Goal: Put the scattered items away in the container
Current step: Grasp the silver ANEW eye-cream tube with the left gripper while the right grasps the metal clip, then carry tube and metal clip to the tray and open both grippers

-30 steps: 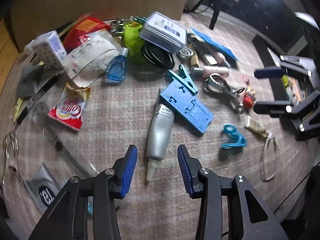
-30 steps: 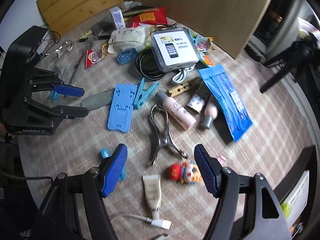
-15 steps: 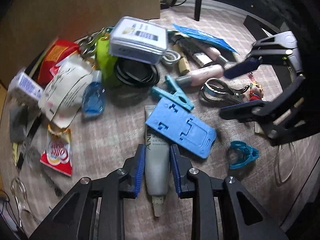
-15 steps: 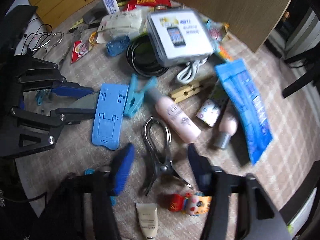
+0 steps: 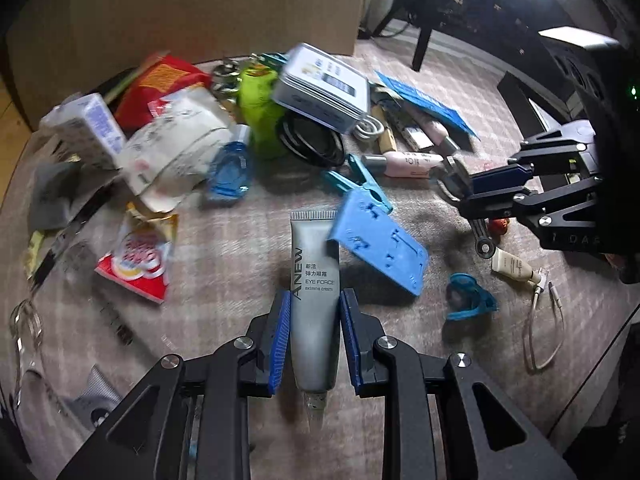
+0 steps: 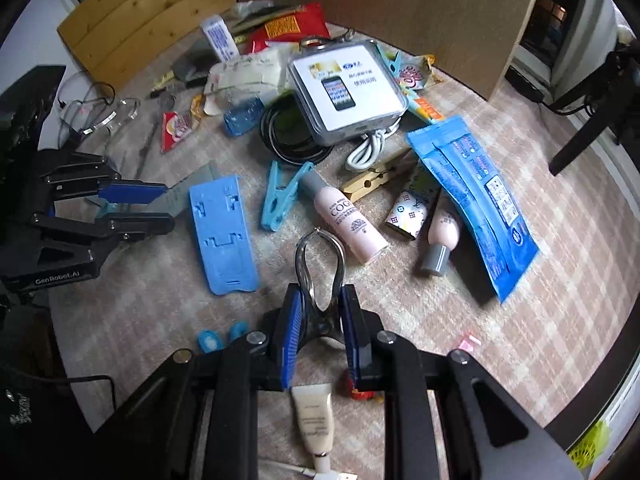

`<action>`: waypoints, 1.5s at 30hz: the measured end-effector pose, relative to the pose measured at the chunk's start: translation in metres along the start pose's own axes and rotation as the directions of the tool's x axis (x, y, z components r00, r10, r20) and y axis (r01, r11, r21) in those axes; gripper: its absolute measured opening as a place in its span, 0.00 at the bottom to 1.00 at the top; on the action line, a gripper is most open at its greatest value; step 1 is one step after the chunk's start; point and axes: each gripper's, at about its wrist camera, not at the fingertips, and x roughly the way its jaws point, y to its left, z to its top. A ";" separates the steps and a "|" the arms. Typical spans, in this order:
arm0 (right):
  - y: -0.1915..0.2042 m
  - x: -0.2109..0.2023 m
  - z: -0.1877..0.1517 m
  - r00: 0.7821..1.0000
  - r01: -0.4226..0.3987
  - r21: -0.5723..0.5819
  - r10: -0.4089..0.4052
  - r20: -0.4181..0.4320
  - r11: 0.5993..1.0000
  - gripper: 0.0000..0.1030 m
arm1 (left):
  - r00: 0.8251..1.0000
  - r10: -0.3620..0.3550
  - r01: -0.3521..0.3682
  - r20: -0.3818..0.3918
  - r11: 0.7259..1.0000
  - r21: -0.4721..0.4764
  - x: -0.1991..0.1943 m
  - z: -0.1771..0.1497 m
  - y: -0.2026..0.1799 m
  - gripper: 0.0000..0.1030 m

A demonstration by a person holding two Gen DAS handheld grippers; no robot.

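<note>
On the checked cloth [image 5: 224,248], nearest the left hand: left gripper [image 5: 314,334] clamped on the grey eye-cream tube [image 5: 314,280], blue pads pressed to both flanks, cap end toward the camera, crimped end pointing away. The tube's far right corner tucks under the tilted blue phone stand [image 5: 380,240]. Right of that, a small blue clip [image 5: 468,298], then a small cream tube [image 5: 514,268] beside a looped white cable [image 5: 544,332]. Right gripper [image 6: 320,330] closed on the metal spring clamp [image 6: 320,276], pads on its handles, ring-shaped jaws pointing away. Under this gripper, the small cream tube [image 6: 314,416] and a red figure, mostly hidden. Beyond the clamp: pink bottle [image 6: 348,220], teal clothespin [image 6: 282,194], wooden clothespin [image 6: 374,178], long blue sachet [image 6: 474,196]. Further back, a clear-lidded tin with a phone picture [image 6: 346,90] sits on a black cable coil [image 6: 290,136] and a white cord [image 6: 370,146]. Left of these, a blue bottle [image 6: 242,116], white pouch [image 6: 248,74], red snack bag [image 6: 288,26]. At the far edge, the cardboard box [image 6: 384,4] stands upright, all items outside it.
</note>
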 end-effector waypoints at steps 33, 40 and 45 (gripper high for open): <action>-0.153 -0.185 -0.158 0.932 0.172 0.473 -0.298 0.206 0.864 0.19 | 0.950 -0.288 0.219 0.118 0.889 0.402 -0.052 0.111 -0.245 0.23; -0.201 -0.218 -0.218 0.907 0.215 0.593 -0.383 0.173 0.776 0.19 | 0.934 -0.350 0.276 0.067 0.830 0.485 -0.039 0.127 -0.322 0.23; -0.227 -0.232 -0.248 0.892 0.234 0.654 -0.427 0.150 0.719 0.19 | 0.930 -0.364 0.286 0.045 0.797 0.531 -0.031 0.135 -0.367 0.23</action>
